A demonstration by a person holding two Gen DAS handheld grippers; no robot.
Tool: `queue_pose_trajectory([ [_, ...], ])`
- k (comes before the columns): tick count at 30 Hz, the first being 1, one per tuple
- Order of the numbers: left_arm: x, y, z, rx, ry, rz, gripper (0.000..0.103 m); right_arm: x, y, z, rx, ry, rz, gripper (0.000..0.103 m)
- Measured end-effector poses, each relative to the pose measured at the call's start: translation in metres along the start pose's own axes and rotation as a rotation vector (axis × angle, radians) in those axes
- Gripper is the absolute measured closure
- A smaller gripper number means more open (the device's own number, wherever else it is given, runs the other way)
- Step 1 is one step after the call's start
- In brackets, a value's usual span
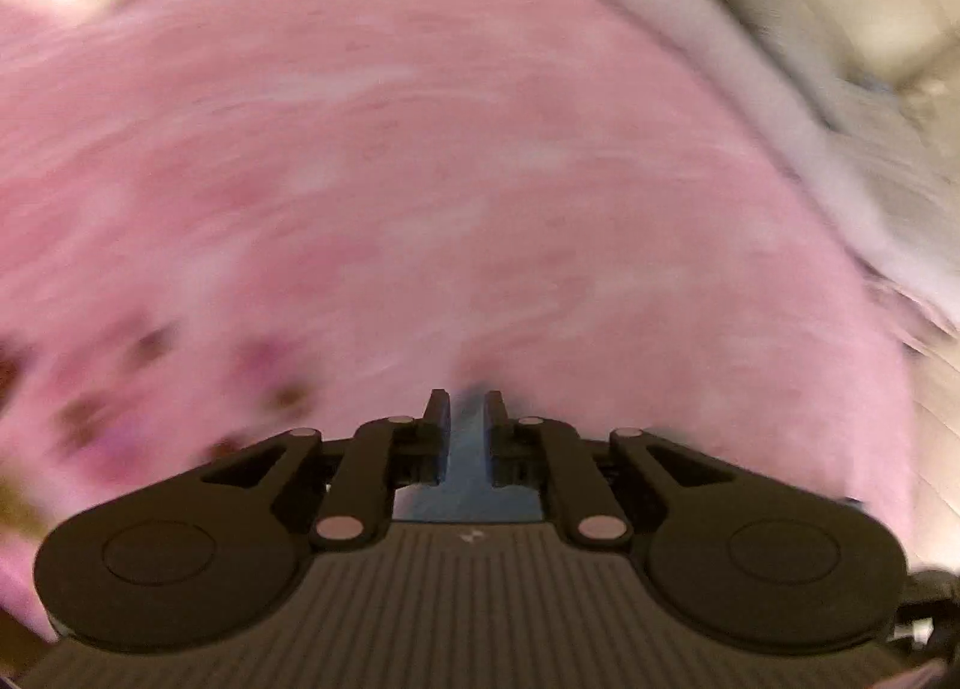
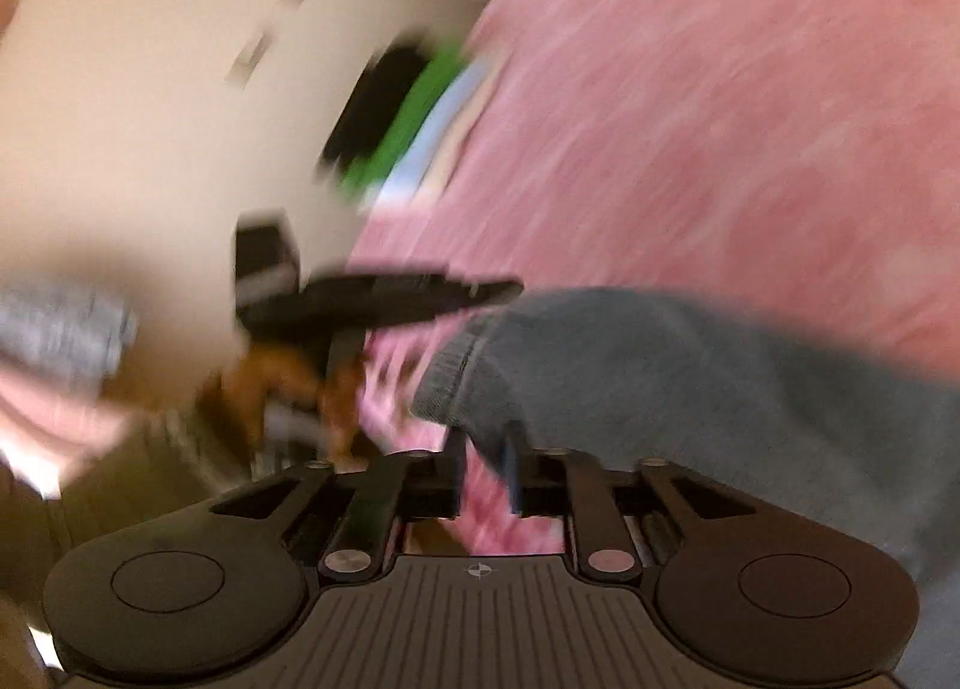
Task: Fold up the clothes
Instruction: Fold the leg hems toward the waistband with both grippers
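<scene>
Both views are motion-blurred. A pink mottled bed cover (image 1: 420,179) fills the left wrist view. My left gripper (image 1: 467,398) has its jaws nearly together on a grey-blue cloth (image 1: 468,449) that runs back between the fingers. In the right wrist view my right gripper (image 2: 485,437) is shut on the edge of a grey-blue knit garment (image 2: 690,389), which hangs off to the right over the pink cover (image 2: 750,119). The left gripper (image 2: 408,299) shows as a dark shape to the left, side on.
A whitish sheet edge (image 1: 810,119) borders the pink cover at right. A cream wall (image 2: 150,89) stands at left in the right wrist view. Green and black blurred objects (image 2: 408,107) lie beyond the cover. A brown blurred object (image 2: 282,383) is lower left.
</scene>
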State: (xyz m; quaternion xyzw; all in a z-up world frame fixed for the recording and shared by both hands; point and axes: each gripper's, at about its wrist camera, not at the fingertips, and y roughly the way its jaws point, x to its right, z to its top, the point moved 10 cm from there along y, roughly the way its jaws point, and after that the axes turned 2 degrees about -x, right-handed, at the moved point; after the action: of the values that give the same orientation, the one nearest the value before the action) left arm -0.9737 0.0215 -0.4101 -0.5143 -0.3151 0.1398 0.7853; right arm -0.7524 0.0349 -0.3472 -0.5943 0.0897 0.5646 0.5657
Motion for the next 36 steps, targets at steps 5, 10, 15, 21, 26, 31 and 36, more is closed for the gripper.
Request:
queue_pose_trajectory([
  [5,-0.013,-0.024,-0.055,-0.005,-0.062,0.041,0.089,0.041,-0.007,-0.040,-0.010,0.139,-0.107,0.081],
  [10,0.007,-0.020,-0.119,-0.037,-0.182,-0.039,0.084,0.084,-0.022,-0.079,-0.009,0.276,-0.222,0.081],
  [15,0.033,-0.011,-0.159,-0.008,-0.342,-0.130,0.077,0.129,-0.080,-0.132,0.124,0.435,-0.326,0.079],
  [21,0.053,-0.001,-0.179,-0.016,-0.360,-0.205,0.076,0.194,-0.140,-0.186,0.344,0.665,-0.428,0.065],
  [26,0.077,0.015,-0.176,-0.002,-0.203,-0.306,0.075,0.227,-0.151,-0.206,0.604,0.854,-0.264,0.065],
  [31,0.090,0.039,-0.185,-0.004,-0.014,-0.414,0.074,0.235,-0.135,-0.202,0.813,0.768,-0.215,0.065],
  [36,0.095,0.054,-0.195,0.016,0.127,-0.534,0.074,0.229,-0.124,-0.203,0.953,0.677,-0.188,0.065],
])
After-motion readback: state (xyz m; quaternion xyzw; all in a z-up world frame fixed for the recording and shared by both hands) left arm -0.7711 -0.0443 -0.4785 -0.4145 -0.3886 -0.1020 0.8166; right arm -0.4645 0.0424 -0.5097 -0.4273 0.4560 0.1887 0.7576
